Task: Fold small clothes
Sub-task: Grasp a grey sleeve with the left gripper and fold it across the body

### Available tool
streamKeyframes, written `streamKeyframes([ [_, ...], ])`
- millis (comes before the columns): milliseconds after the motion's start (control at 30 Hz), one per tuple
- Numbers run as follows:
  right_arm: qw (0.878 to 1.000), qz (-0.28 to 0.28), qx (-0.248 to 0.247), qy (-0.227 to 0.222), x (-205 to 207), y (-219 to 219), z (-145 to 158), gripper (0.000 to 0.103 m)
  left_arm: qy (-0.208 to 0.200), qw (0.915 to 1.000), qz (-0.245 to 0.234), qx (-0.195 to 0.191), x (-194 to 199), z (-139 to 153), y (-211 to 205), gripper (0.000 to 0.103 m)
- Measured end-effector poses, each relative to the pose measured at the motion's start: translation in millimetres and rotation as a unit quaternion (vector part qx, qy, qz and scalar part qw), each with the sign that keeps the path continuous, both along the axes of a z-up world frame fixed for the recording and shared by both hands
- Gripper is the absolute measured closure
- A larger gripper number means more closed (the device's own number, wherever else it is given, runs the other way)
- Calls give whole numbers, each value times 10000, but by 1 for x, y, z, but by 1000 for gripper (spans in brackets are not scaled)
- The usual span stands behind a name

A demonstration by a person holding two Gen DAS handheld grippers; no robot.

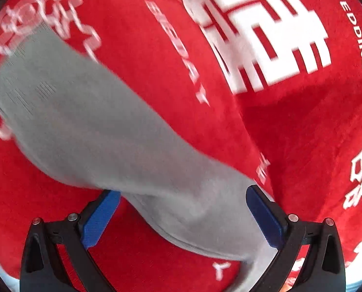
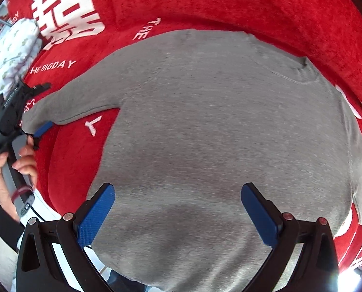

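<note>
Through the left wrist camera we look down along the left gripper, whose two blue-padded fingers stand wide apart over the red plush cloth with white lettering that covers the surface. A sleeve of the grey knit sweater runs from the upper left down between the fingers and on past the right one, which it seems to brush; nothing is pinched. The whole view is smeared by motion blur, so we cannot make out the sleeve's cuff or whether the fabric lies flat or hangs lifted. The rest of the garment is cut off at the frame's edges.

Through the right wrist camera we see the right gripper, fingers also spread wide, held low over the body of the grey knit sweater, which lies spread on the red cloth and fills most of the view. Its hem at the bottom and its right sleeve run out of frame. At the far left, a person's hand wraps the handle of the left gripper, whose tips sit at the end of the other sleeve; from here we cannot tell whether they touch it. A white patterned fabric lies beyond, partly cropped.
</note>
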State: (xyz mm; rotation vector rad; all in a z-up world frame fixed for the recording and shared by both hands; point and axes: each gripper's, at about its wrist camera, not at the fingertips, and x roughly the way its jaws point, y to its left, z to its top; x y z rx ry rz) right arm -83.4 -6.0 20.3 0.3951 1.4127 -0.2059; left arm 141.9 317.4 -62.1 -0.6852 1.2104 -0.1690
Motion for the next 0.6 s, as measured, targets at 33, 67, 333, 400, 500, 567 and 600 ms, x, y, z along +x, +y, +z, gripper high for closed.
streamKeyframes([
  [33,10000,16,7,10,1,2,0,0,-5,9999,68,87,2,2,8,0],
  [67,10000,20,19,13,1,3,0,0,24,9999,106,118,2,3,13,0],
  [333,9999,-98,46,14,5,14,1,0,329,9925,554,1037,0,8,78,0],
  [400,10000,-76,34,13,7,17,0,0,246,9915,584,1137,8,10,80,0],
  [500,10000,-70,45,30,10,20,-1,0,127,9873,331,1550,24,14,73,54],
  [567,9999,-71,74,20,13,23,-1,0,134,9900,213,1389,29,11,73,87],
  [600,9999,-62,95,1,14,25,0,0,77,9926,190,1200,27,11,74,90],
])
